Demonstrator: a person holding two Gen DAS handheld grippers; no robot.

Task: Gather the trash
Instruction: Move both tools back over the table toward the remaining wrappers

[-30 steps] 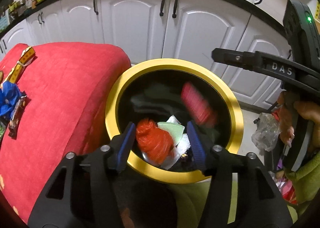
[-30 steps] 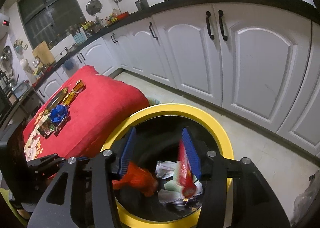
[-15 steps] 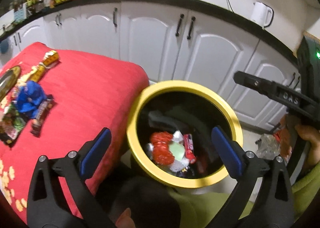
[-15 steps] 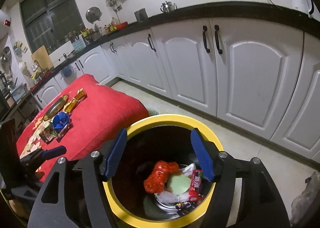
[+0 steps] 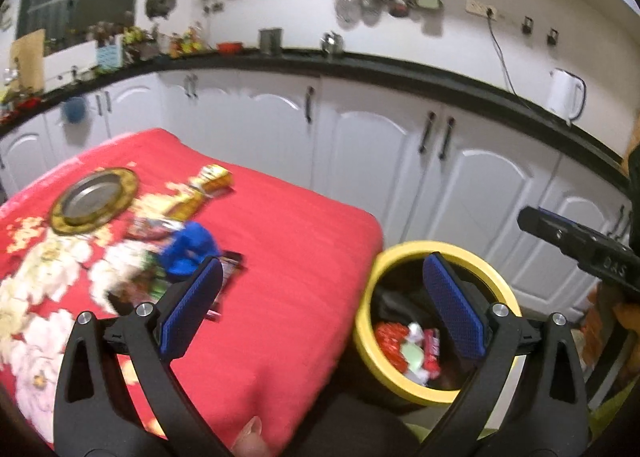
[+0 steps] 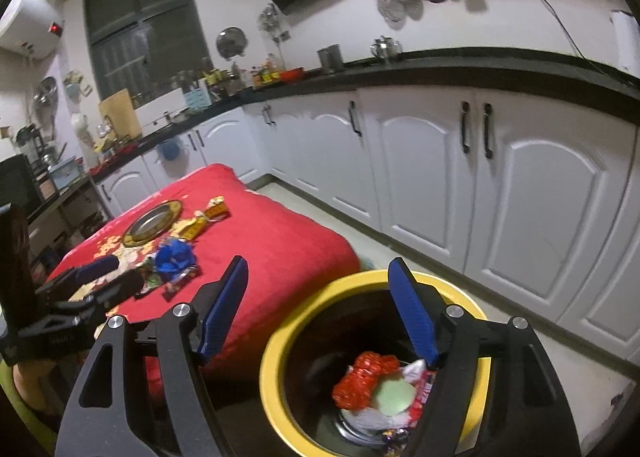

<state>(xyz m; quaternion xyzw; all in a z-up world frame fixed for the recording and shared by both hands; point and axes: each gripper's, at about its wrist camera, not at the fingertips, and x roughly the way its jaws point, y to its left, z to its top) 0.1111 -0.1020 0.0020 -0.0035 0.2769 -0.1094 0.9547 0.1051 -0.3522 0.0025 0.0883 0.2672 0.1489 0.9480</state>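
Moved: red wrapper point(image 6: 362, 379), held a second ago, now lies in bin point(image 6: 276, 353).
Left gripper point(image 5: 320, 303): jaws spread, empty.
Right gripper point(image 6: 318, 307): jaws just widened, nothing between them.

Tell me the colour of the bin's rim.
Yellow; the bin shows best in the right wrist view.

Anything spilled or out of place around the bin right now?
No spill: the bin stands upright with wrappers inside. Loose wrappers still litter the red cloth beside the gold-rimmed plate. Blur hides finer detail.
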